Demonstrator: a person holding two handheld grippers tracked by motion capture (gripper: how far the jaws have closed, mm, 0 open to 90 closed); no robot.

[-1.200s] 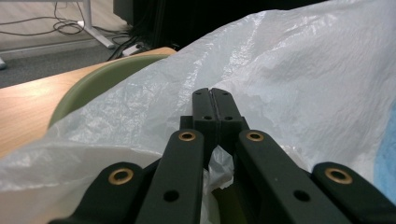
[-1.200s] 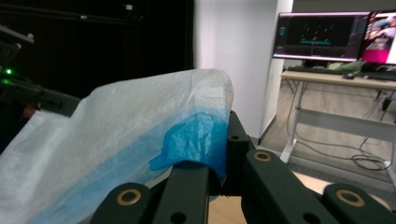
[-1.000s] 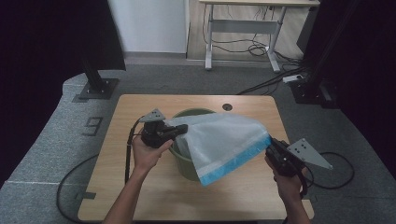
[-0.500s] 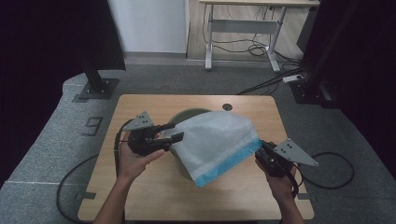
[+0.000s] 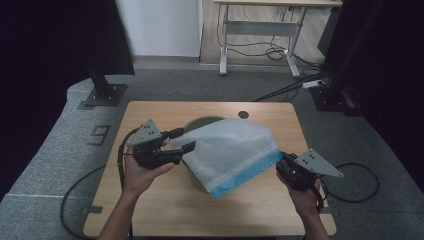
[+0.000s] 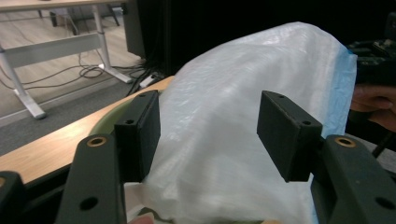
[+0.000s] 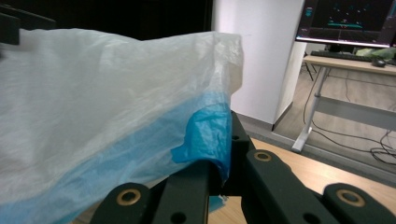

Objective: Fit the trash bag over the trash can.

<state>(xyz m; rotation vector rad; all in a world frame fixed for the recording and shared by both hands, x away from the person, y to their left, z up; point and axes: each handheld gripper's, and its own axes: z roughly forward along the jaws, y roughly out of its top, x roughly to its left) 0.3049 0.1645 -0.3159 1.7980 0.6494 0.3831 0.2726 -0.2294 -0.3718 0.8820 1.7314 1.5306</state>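
**One corner held, one corner let go**

My right gripper [image 5: 286, 164] is clenched on the blue edge of the white plastic bag [image 5: 232, 150], and in the right gripper view I see the blue film [image 7: 205, 126] pinched between my two black jaws. My left gripper [image 5: 184, 141] has just been opening its jaws; they now stand apart, and the bag lies in front of them, not pressed by the pads [image 6: 140, 133]. So this side is released.

The bag is spread over the green bin [image 5: 200, 125], which stands in the middle of the wooden table [image 5: 150, 210]. It hangs from my right grip and rests on the bin's rim.

I think the danger is this: with only one corner held, the bag can slide off the rim toward my right side if I pull. The film is thin, so a hard pull may also stretch or tear it at the pinched place. If my left jaws close on a single layer, the mouth will not open.

I count one bag, one bin, one table, two grippers
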